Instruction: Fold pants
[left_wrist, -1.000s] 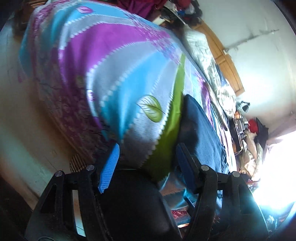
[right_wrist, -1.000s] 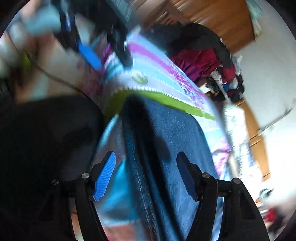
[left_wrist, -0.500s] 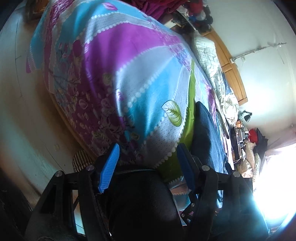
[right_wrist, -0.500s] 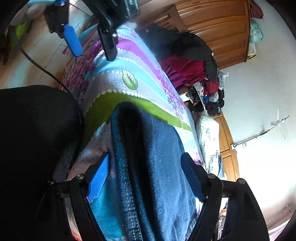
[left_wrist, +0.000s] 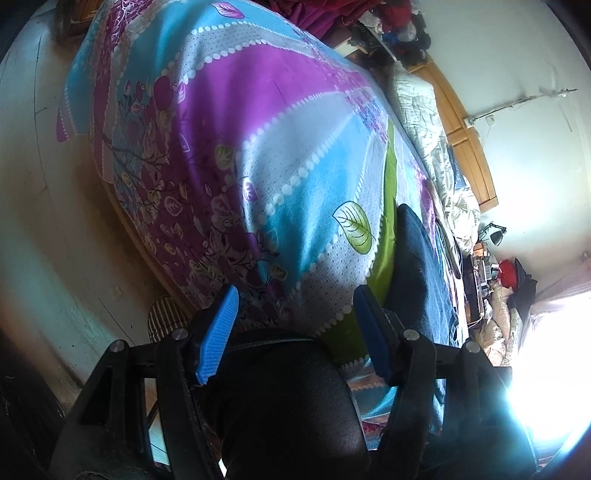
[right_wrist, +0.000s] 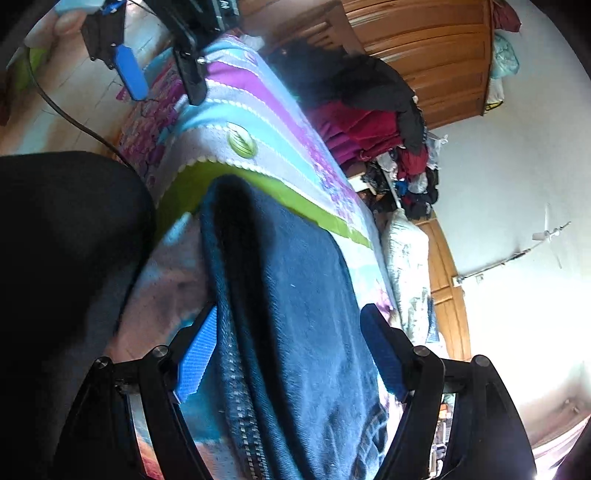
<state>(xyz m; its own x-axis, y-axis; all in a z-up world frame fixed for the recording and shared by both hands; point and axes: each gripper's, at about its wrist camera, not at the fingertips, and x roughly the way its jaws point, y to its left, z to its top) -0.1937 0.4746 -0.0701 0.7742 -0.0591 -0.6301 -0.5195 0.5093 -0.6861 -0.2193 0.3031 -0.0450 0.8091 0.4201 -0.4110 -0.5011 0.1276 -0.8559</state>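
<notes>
The right gripper (right_wrist: 288, 350) is spread wide over the jeans (right_wrist: 295, 314), coarse folded denim with a zip, lying on the bedspread (right_wrist: 258, 122). The left gripper (left_wrist: 295, 332) gapes empty above that glossy patterned cloth; a wooden wardrobe (right_wrist: 424, 48) stands beyond.

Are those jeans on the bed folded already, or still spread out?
Folded, at least once: the jeans lie in stacked denim layers with a rounded fold edge, on the bedspread.
</notes>
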